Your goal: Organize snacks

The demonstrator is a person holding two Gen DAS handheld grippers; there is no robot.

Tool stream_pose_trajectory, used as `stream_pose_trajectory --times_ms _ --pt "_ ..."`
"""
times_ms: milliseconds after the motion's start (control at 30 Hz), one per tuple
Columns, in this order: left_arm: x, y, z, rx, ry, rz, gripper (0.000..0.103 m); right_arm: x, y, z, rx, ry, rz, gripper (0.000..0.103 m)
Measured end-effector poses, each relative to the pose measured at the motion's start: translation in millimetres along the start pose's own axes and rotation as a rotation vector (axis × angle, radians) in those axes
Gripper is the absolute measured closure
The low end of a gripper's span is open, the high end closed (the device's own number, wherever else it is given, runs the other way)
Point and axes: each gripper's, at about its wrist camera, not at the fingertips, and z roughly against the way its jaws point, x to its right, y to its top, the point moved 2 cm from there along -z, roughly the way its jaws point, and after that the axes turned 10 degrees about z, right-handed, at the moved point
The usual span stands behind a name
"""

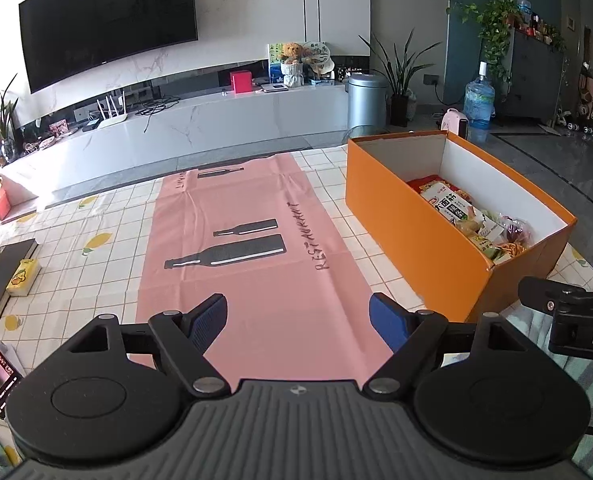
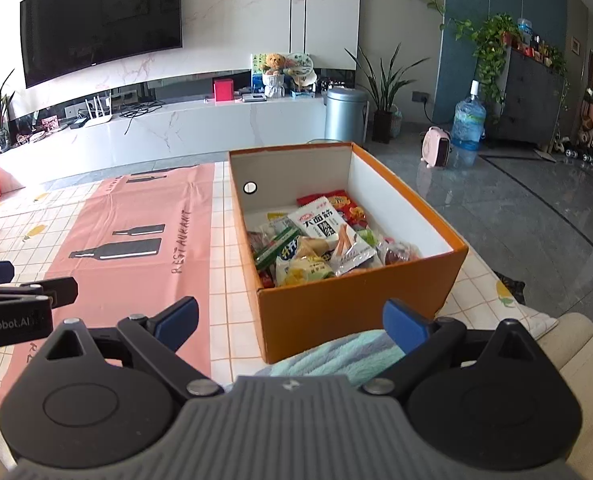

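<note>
The assorted packaged snacks (image 2: 316, 240) are seen heaped inside the open orange cardboard box (image 2: 356, 304) on the checked-cloth counter (image 2: 224, 280), its long axis running away from the cameras. The box is faced directly by the right gripper (image 2: 290, 320); it lies right of the left gripper (image 1: 298, 322). Both pairs of blue-padded fingers (image 2: 404, 330) are held apart, empty.

Pink mat (image 1: 256, 248): "RESTAURANT" (handwritten style); tongs (image 2: 0, 326): "enRobot.AI"
</note>
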Motion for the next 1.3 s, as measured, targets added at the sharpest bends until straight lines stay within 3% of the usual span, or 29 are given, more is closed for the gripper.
stream_pose_trajectory --times_ms 1300 --pt "0.5 0.9 9.0 0.001 0.022 -0.014 0.008 -4.8 2.2 -1.1 -0.004 0.009 0.011 0.007"
